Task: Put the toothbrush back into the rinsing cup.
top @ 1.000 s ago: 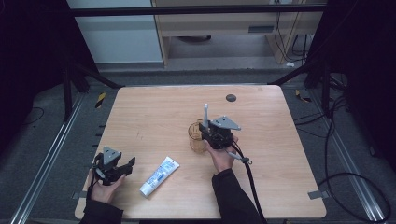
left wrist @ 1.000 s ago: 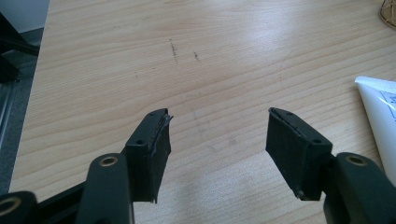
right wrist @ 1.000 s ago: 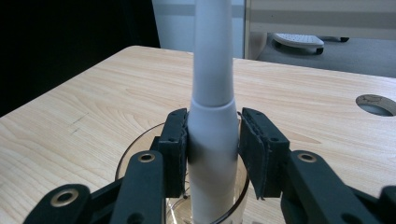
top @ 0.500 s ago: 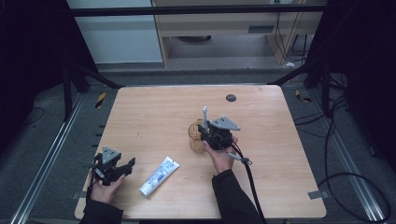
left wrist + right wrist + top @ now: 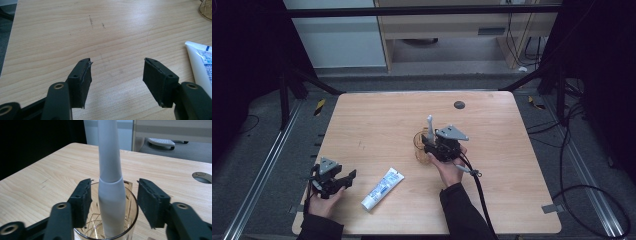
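The right gripper (image 5: 113,202) is standing at the glass cup (image 5: 107,220), its jaws spread to either side of the white toothbrush handle (image 5: 110,182) with a clear gap on both sides; the jaws have just been opening, and the pads are no longer pressing on the handle. The handle is standing upright inside the cup, its lower end resting in the bottom. In the high view the cup (image 5: 422,147) is sitting near the middle of the table (image 5: 512,200), with the right gripper (image 5: 432,147) just beside it.

The left gripper (image 5: 116,75) is hovering over bare wood near the table's front left corner, jaws spread wide and holding nothing. The toothpaste tube (image 5: 382,188) is lying flat between the two hands, close to the left gripper (image 5: 339,181).

Judged step: releasing the toothbrush into the cup. The placement looks complete. The next move calls for drawing the right gripper straight back from the cup without brushing the handle or rim, since a glancing contact could tip the glass. The tube appears to be the next item, and the left gripper is best placed for it.
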{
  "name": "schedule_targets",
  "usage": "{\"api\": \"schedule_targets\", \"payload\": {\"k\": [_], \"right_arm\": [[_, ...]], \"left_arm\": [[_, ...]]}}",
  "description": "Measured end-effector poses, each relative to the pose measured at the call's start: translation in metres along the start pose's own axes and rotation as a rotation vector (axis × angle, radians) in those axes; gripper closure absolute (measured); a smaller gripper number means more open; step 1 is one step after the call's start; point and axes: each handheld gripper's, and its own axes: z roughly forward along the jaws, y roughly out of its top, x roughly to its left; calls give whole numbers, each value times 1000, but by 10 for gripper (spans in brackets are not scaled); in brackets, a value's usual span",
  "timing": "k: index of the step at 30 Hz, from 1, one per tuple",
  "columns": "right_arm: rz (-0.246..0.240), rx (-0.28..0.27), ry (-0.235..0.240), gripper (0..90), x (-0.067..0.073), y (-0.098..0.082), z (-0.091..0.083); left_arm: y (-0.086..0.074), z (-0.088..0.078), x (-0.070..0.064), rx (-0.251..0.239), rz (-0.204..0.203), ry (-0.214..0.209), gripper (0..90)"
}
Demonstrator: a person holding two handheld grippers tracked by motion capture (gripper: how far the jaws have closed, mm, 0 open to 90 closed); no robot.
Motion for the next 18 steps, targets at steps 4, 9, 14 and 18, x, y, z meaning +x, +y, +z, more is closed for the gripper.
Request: {"api": "schedule_targets", "payload": {"k": [4, 9, 14, 18], "right_arm": [[-8, 12, 7, 343, 2, 0, -1], [-17, 18, 14, 293, 3, 0, -6], [-20, 39, 16, 259, 0, 1, -14], [-22, 52, 18, 248, -4, 1, -23]], "left_arm": [[0, -2, 0, -2, -2, -3, 403], [0, -4, 0, -4, -7, -8, 431], [0, -5, -1, -8, -5, -11, 482], [1, -7, -2, -13, -2, -13, 534]]}}
